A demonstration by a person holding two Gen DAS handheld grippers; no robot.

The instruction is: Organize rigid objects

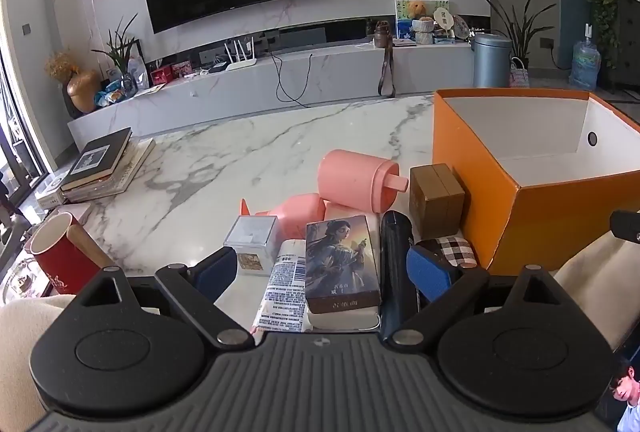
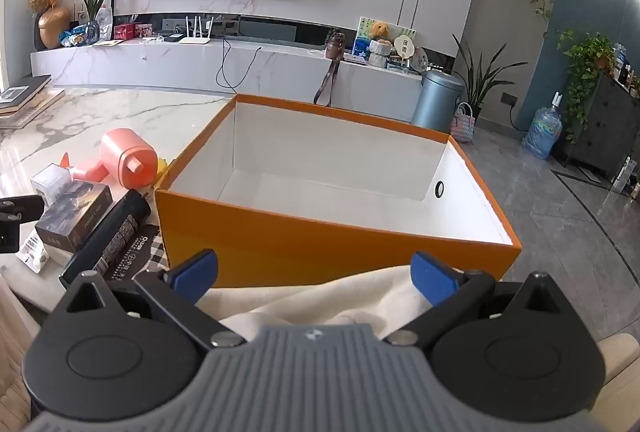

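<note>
Left claw (image 1: 322, 268): spread wide, holding nothing. It hangs low over the near edge of the white marble table (image 1: 248, 152), lined up on the clutter so that one item can be framed between the blue pads (image 1: 430, 272). Directly between the pads lies the illustrated card box with a painted figure on its lid (image 1: 340, 264), resting flat on a white tin (image 1: 344, 318). Judgement: this box is the first pick, since it sits on top and is free on both long sides.

Just left of it: a white wrapped packet with a barcode (image 1: 282, 284), then a small clear plastic cube case (image 1: 252, 238). Just right: a black cylindrical bottle lying on its side (image 1: 394, 264), touching a black-and-white checked pouch (image 1: 454, 250). Behind these, a brown cardboard cube box (image 1: 436, 198) stands against the container wall, and a pink plastic bottle (image 1: 356, 184) lies tipped over with its spout toward that box.

Right claw (image 2: 314, 274): also spread, empty. It is held back over a cream cloth (image 2: 320, 300), facing the big orange cardboard box with white lining (image 2: 320, 244). Judgement: it waits there to steady or receive at the container.

The orange box is open and bare inside, at the table's right end; nothing is sorted yet.

Far left: a red mug (image 1: 60, 256) and stacked books (image 1: 104, 164), apart from the pile.
</note>
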